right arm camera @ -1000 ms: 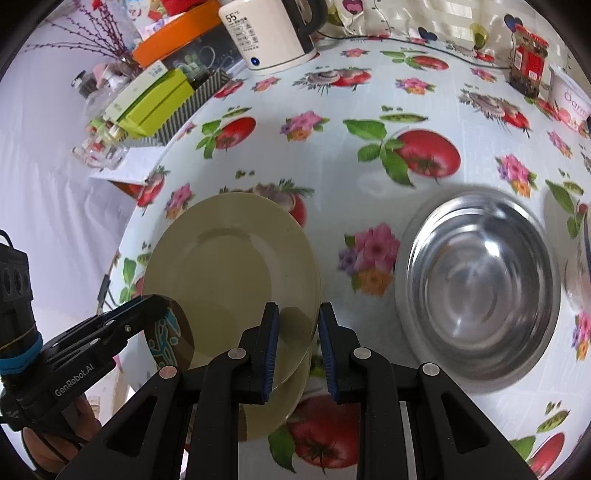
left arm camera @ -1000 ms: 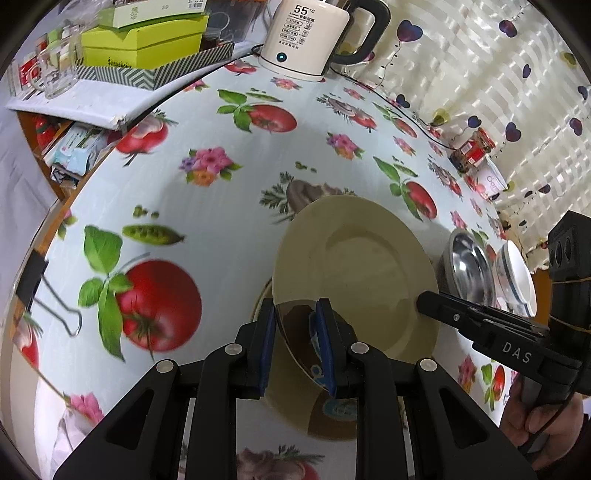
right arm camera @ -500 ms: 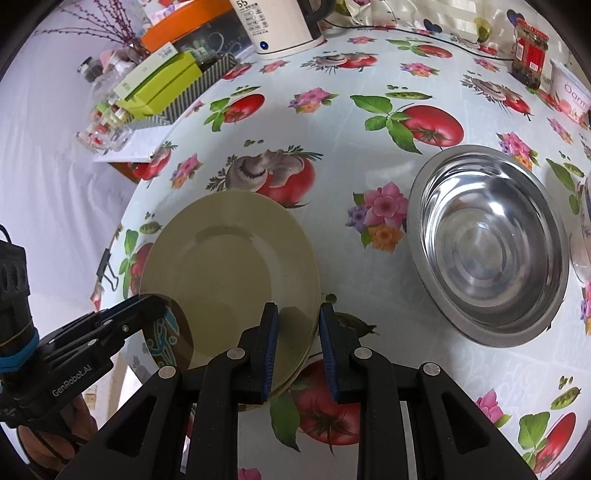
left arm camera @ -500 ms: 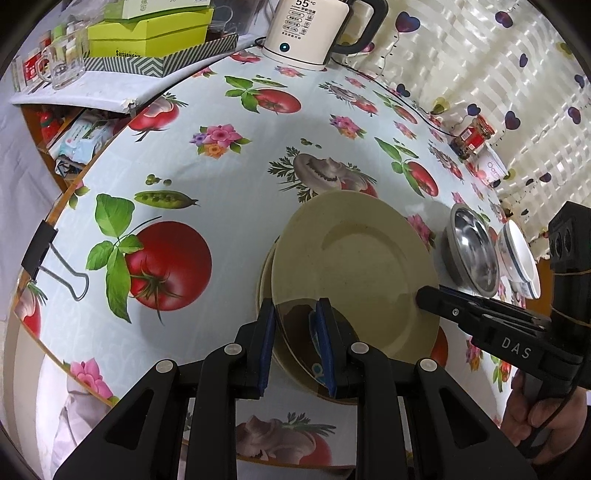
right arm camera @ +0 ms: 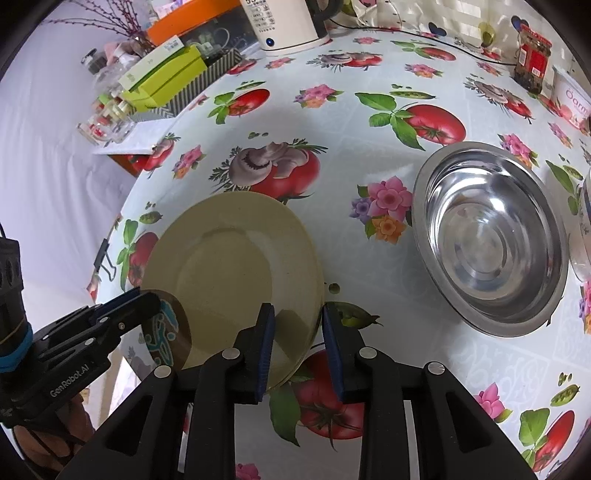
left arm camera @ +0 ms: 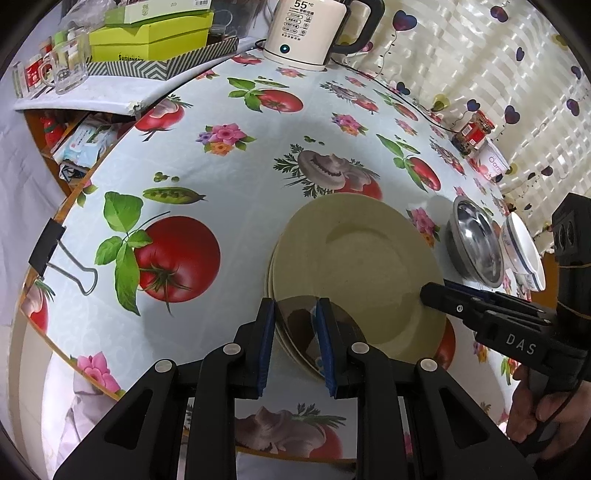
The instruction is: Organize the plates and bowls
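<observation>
A stack of cream plates [left arm camera: 354,266] [right arm camera: 236,266] lies on the tablecloth near the front edge. My left gripper [left arm camera: 295,314] is open, its fingers astride the near rim of the stack; a small dark patterned dish [right arm camera: 170,332] lies at its tips. My right gripper [right arm camera: 297,321] is open, its fingers astride the right rim of the plates. A steel bowl [right arm camera: 491,236] [left arm camera: 476,243] sits to the right of the plates. A white bowl with a blue band [left arm camera: 524,251] stands beyond it.
A white kettle [left arm camera: 310,29] stands at the back. Green boxes in a striped tray [left arm camera: 155,40] and glass jars [left arm camera: 55,70] are at the back left. A jar [right arm camera: 532,59] and a tub [right arm camera: 572,99] stand at the back right. A binder clip [left arm camera: 55,251] grips the cloth's edge.
Both grippers have opened from the plate's rim and pulled back a little. The top plate now rests flat on the stack.
</observation>
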Tool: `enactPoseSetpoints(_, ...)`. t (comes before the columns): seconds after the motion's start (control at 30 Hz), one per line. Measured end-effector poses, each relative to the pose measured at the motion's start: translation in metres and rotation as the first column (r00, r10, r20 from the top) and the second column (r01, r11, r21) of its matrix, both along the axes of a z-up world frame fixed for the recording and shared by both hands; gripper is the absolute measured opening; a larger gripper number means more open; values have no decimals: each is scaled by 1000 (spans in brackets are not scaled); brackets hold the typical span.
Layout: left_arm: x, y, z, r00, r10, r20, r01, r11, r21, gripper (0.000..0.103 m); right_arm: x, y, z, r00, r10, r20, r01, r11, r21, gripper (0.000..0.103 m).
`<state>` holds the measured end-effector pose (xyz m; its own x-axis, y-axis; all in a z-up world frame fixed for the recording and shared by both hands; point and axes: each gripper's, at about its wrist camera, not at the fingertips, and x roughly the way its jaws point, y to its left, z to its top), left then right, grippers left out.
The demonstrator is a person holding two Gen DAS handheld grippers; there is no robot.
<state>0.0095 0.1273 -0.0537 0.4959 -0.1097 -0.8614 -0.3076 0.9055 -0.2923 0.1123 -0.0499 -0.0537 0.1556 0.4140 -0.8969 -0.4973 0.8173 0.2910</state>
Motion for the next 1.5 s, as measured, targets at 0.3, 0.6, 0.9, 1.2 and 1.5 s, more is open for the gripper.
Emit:
enactPoseSetpoints(0.3,5,11,-2,999,39,16,-38,999,-13,25,-2,-2,5,1000,-9,22,8,1000,16,27)
enactPoseSetpoints(0.6,14,10,-4,999,35,16,-35,999,-16,26,-3,3,6,998,2,64,-2,1000,2,26)
enactPoseSetpoints(0.9,11,4,-4,1000,26,2,-26,1000,5,28,-4,4,5,997,7,71,-7,1000,-3,26)
enactPoseSetpoints(1.2,11,6,3,999,30,16,-31,999,16,30,-7,-3,8,997,5,75,-6,1000,17,26)
enactPoseSetpoints(1.5,13,10,14,998,37,51,-38,999,25,30,-10,-20,28,993,-15,117,8,998,57,26)
